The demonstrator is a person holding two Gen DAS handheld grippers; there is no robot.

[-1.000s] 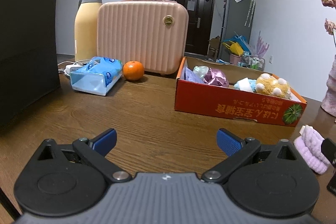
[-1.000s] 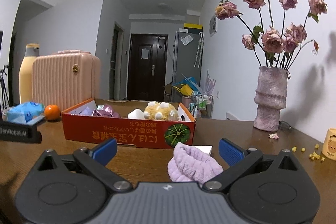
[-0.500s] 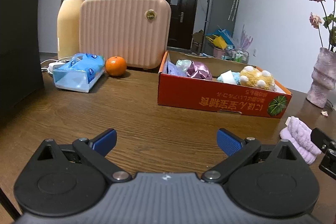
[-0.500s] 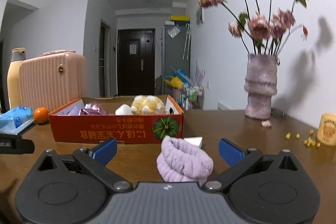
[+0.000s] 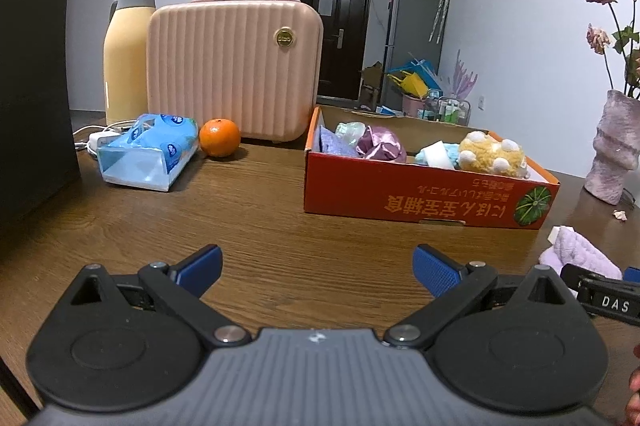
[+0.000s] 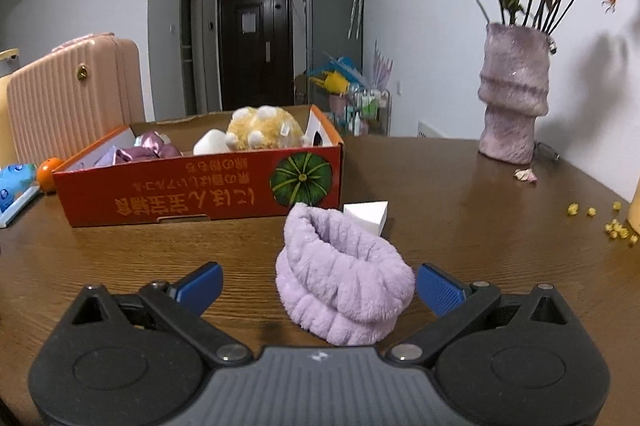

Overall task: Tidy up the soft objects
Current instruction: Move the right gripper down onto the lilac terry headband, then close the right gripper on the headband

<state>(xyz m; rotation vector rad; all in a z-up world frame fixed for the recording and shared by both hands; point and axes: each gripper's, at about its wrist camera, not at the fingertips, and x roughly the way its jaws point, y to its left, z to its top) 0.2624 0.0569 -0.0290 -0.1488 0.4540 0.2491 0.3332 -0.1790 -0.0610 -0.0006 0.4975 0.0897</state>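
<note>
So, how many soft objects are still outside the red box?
2: the lilac headband on the table between the open right gripper's fingers, and a white sponge wedge just behind it. Others may be hidden.

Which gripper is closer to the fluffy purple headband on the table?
The right. The right gripper is open with the purple headband between its fingers. The left gripper is open over bare table, with the headband off to its right, beside the red box.
</note>
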